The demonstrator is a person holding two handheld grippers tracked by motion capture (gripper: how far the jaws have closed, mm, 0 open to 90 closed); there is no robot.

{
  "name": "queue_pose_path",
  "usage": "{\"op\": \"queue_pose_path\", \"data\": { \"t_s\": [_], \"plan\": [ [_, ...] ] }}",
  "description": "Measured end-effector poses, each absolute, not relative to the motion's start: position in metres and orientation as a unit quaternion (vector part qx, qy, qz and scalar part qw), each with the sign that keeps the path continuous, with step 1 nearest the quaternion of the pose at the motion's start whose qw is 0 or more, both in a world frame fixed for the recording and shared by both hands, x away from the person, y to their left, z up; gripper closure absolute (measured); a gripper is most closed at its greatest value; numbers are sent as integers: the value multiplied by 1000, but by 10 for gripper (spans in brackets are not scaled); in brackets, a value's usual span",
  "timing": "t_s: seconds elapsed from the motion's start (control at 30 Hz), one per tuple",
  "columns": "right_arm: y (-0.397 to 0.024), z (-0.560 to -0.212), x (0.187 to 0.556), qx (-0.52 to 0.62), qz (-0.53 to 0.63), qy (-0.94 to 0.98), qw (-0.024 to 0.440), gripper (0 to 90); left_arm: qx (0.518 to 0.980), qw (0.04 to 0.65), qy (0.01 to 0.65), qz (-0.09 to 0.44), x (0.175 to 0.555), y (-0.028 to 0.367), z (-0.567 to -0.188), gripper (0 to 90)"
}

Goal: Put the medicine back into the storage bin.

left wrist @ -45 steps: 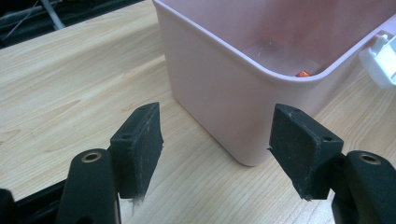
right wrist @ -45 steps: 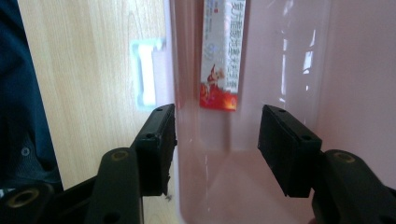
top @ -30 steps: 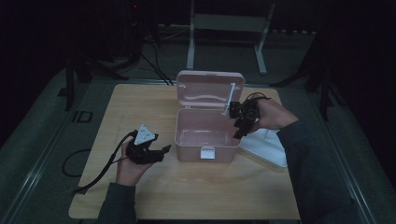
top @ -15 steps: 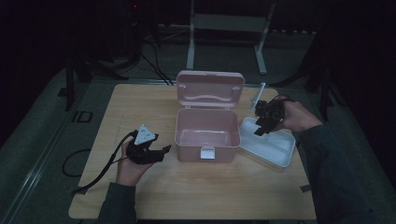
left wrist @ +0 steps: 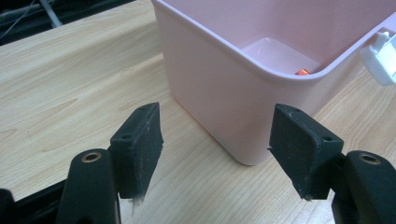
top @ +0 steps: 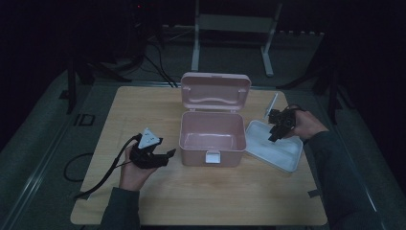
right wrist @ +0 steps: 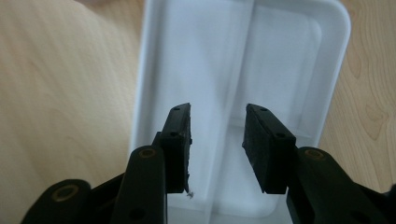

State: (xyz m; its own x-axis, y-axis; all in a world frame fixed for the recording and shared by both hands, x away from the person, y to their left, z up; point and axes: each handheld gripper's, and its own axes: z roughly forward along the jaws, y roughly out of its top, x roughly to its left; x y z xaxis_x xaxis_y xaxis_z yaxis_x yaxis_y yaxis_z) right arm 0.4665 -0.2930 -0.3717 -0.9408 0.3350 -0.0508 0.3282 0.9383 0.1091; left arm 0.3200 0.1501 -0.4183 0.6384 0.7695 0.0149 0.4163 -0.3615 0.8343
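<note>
Our right gripper [top: 276, 130] hangs over the white plastic tray [top: 287, 158] beside the pink plastic box [top: 212, 139], fingers [right wrist: 180, 140] just closing, nothing between them (left gripper [top: 163, 155] open, empty).

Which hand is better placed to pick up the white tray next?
Right. Its tool hangs over the tray, jaws apart and just closing, nothing between them. The left tool faces the pink box across the table.

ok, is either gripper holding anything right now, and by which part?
Nothing is held. The right gripper hangs over the white plastic tray, jaws just closing on nothing. The left gripper is open, facing a corner of the open pink plastic box.
</note>
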Motion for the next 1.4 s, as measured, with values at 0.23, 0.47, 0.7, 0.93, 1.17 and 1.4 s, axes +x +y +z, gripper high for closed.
{"op": "queue_pose_path", "data": {
  "t_s": [0.23,0.47,0.7,0.93,1.17,1.4],
  "plan": [
    [-300,-393,475,178,28,983,41,636,799,426,371,207,320,150,-418,340],
    [-310,-409,479,195,20,980,42,665,800,425,370,206,321,150,-419,340],
    [-314,-418,479,197,19,979,42,692,801,424,369,206,321,149,-419,340],
    [-310,-426,480,196,17,980,34,728,801,424,369,206,320,150,-419,340],
    [-312,-429,478,203,-7,979,21,762,798,426,371,208,320,151,-418,340],
    [-315,-440,479,217,-12,976,17,800,800,425,371,205,321,149,-420,339]
  ]
}}
